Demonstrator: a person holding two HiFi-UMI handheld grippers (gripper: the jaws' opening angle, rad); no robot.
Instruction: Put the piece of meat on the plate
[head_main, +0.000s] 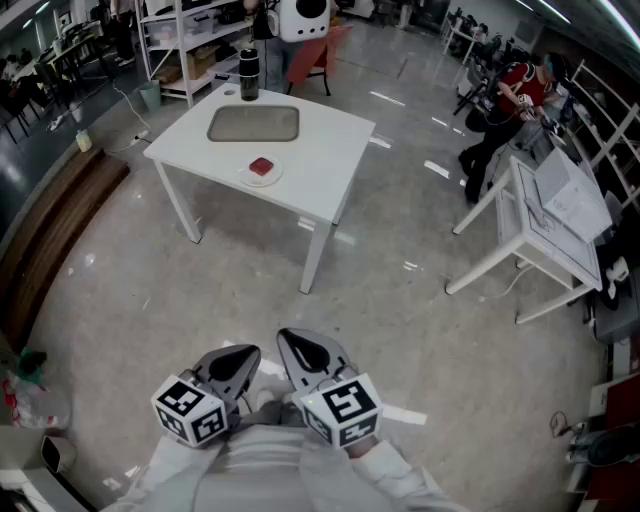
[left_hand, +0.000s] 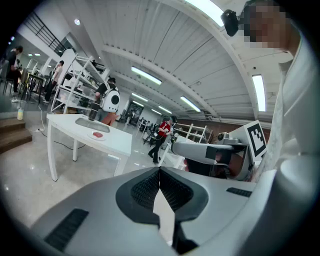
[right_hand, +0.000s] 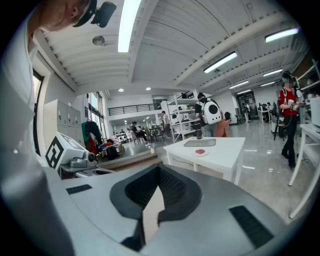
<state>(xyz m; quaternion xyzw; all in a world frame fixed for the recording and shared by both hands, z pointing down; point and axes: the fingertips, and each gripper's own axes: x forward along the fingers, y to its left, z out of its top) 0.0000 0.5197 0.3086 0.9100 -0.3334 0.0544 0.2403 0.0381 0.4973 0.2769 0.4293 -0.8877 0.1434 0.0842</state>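
The meat lies straight ahead of both tools and well apart from them, across a stretch of bare floor. It already rests on the plate, which sits by the near edge of the tabletop, about midway along it. At this range the meat shows only as a small red block, so its long axis cannot be told.

The left tool and right tool are held side by side close to the person's body. Neither is clearly nearer the plate. Their tips angle slightly toward each other, so the tabletop sits left of centre in the left gripper view and right of centre in the right gripper view. Both tools are closed with nothing between the jaws.

Behind the plate, a shallow grey tray in the middle of the tabletop looks empty. A dark bottle stands at the far edge.

Judging by how things lie, the task looks finished.
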